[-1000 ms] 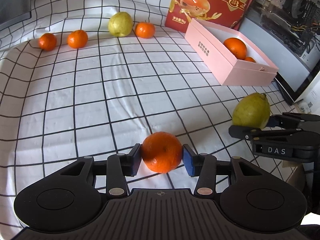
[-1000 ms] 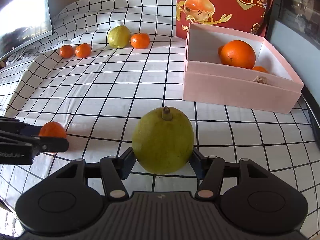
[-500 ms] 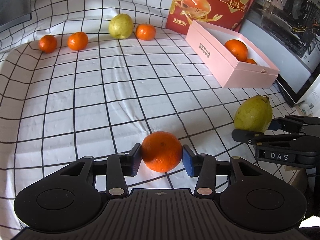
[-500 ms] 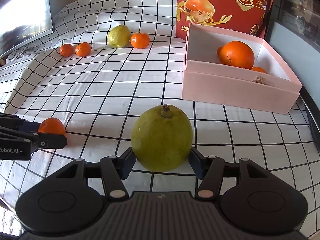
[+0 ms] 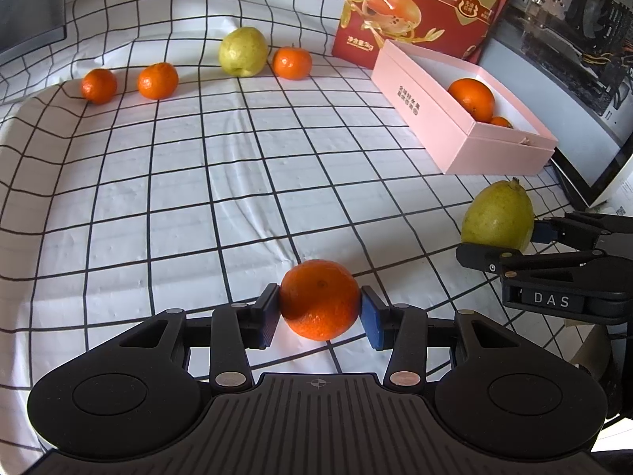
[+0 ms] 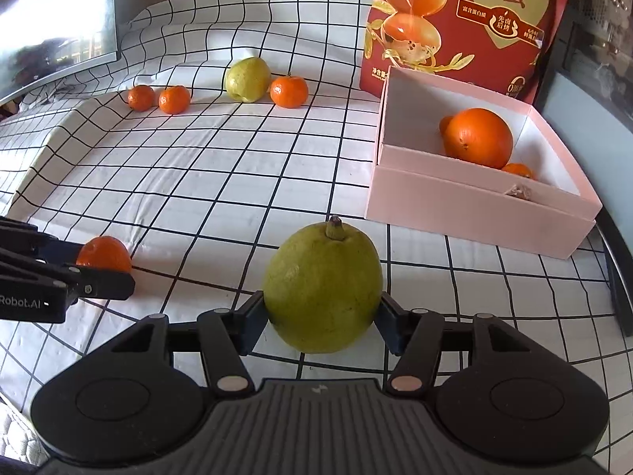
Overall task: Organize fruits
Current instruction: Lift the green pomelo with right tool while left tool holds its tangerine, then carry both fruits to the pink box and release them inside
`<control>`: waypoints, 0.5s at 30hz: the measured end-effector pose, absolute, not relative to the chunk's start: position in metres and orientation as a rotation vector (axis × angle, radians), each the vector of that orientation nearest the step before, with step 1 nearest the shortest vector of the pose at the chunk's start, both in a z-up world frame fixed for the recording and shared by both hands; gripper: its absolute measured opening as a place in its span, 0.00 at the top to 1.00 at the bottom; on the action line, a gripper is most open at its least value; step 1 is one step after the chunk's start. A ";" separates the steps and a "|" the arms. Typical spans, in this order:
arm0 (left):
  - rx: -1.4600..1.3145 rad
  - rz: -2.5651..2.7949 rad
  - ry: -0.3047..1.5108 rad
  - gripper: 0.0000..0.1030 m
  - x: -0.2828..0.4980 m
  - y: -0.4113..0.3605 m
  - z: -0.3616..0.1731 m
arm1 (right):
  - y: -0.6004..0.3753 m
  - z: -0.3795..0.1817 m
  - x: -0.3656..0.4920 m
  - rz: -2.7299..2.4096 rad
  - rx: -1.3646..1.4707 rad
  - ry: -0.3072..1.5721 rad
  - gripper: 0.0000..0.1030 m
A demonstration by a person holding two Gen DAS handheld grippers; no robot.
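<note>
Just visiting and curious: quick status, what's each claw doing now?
Left gripper shut on tangerine. Right gripper shut on pear. Pink box ahead, oranges inside. Nothing between pear and box.

The pink box point(image 6: 467, 213) wall hides most of 1 small orange point(image 6: 519, 170).

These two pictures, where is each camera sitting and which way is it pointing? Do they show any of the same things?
Left wrist view: sits on the left gripper, looking forward along its fingers, shut on a tangerine; the right gripper shows at the right edge.
Right wrist view: sits on the right gripper, facing forward over its green pear toward the pink box; the left gripper shows at the left edge.
Shared: both held fruits, the box, the checked cloth, the far row of fruit and the red bag.
</note>
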State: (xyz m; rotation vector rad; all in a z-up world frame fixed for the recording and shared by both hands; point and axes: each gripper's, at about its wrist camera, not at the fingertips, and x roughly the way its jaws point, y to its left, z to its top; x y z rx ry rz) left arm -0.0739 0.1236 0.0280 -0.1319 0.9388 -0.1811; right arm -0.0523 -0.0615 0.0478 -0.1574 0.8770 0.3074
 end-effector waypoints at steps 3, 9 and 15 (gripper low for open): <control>-0.135 -0.180 0.937 0.53 -0.074 0.124 0.028 | -0.061 0.047 -0.050 0.311 -0.151 0.884 0.43; -0.137 -0.178 0.935 0.53 -0.075 0.124 0.028 | -0.056 0.047 -0.048 0.312 -0.163 0.878 0.43; -0.135 -0.177 0.935 0.53 -0.075 0.124 0.028 | -0.061 0.048 -0.048 0.316 -0.143 0.885 0.44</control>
